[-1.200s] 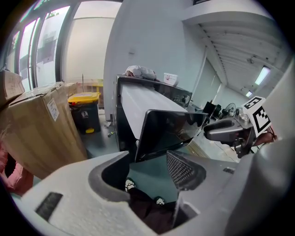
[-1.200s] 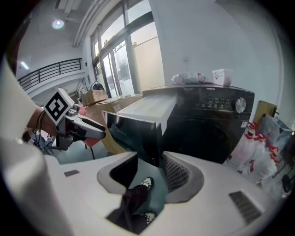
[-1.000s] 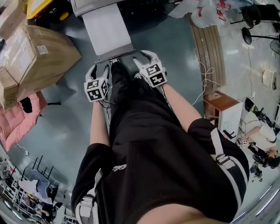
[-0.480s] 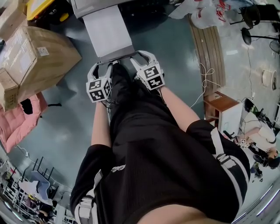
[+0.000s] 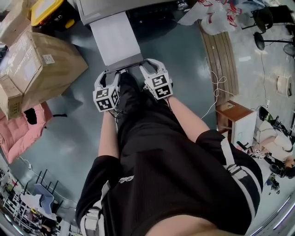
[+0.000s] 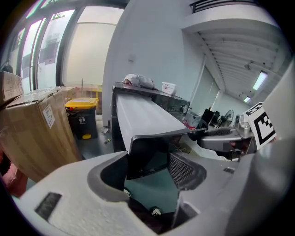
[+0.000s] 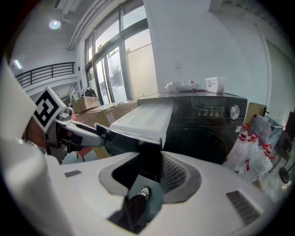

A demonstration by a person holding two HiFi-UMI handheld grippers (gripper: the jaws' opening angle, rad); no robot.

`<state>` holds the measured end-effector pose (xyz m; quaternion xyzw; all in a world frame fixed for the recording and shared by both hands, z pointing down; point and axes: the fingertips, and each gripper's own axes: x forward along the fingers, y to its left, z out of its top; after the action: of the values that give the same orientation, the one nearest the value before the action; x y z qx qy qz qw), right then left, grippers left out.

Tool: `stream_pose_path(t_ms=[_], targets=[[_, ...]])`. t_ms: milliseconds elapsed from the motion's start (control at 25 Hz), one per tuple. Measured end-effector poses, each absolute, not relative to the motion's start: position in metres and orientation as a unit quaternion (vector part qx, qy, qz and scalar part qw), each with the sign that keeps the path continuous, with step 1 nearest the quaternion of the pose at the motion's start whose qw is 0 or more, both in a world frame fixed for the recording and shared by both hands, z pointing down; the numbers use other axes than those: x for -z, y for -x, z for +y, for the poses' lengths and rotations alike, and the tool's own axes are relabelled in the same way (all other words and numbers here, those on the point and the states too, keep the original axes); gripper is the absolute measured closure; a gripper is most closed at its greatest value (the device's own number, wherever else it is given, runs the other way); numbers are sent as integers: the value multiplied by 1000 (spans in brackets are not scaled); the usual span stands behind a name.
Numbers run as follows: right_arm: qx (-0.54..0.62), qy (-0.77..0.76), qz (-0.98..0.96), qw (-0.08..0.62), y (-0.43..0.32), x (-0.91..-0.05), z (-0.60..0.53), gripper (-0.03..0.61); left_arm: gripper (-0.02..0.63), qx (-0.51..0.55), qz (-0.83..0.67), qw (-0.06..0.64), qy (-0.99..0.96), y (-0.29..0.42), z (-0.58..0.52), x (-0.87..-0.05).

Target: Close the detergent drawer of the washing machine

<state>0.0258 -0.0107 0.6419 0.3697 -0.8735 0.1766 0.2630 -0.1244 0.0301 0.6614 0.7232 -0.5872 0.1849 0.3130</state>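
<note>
The washing machine (image 5: 120, 5) has its long white detergent drawer (image 5: 115, 39) pulled far out, ending in a dark front panel (image 5: 124, 64). My left gripper (image 5: 107, 74) is at the panel's left end. In the left gripper view the panel (image 6: 150, 154) stands just ahead of my left gripper (image 6: 147, 170), which is open; its jaws have just been closing a little. My right gripper (image 5: 151, 64) is at the right end. The panel's end (image 7: 150, 159) sits between the jaws of my right gripper (image 7: 150, 173). They have just been closing, and a gap shows on the left side.
Cardboard boxes (image 5: 37, 64) and a pink cloth (image 5: 18, 129) lie left of the drawer, with a yellow bin (image 5: 44, 9) behind them. Plastic bags (image 5: 216, 14), a slatted wooden board (image 5: 221, 50) and a small wooden stool (image 5: 230, 108) are on the right. The person's legs stand under the drawer's front.
Both grippers have risen slightly at the drawer's front panel. The right gripper's jaws stand narrower than before. The drawer looks as far out as it was.
</note>
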Motion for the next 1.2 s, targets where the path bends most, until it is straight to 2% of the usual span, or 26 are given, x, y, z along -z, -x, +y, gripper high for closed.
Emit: stream_pose_path(t_ms=[1200], targets=[[-174,-371,-873,265,-19,-633,-23,437,345,-202,-583,314,-721,131,13,-651]])
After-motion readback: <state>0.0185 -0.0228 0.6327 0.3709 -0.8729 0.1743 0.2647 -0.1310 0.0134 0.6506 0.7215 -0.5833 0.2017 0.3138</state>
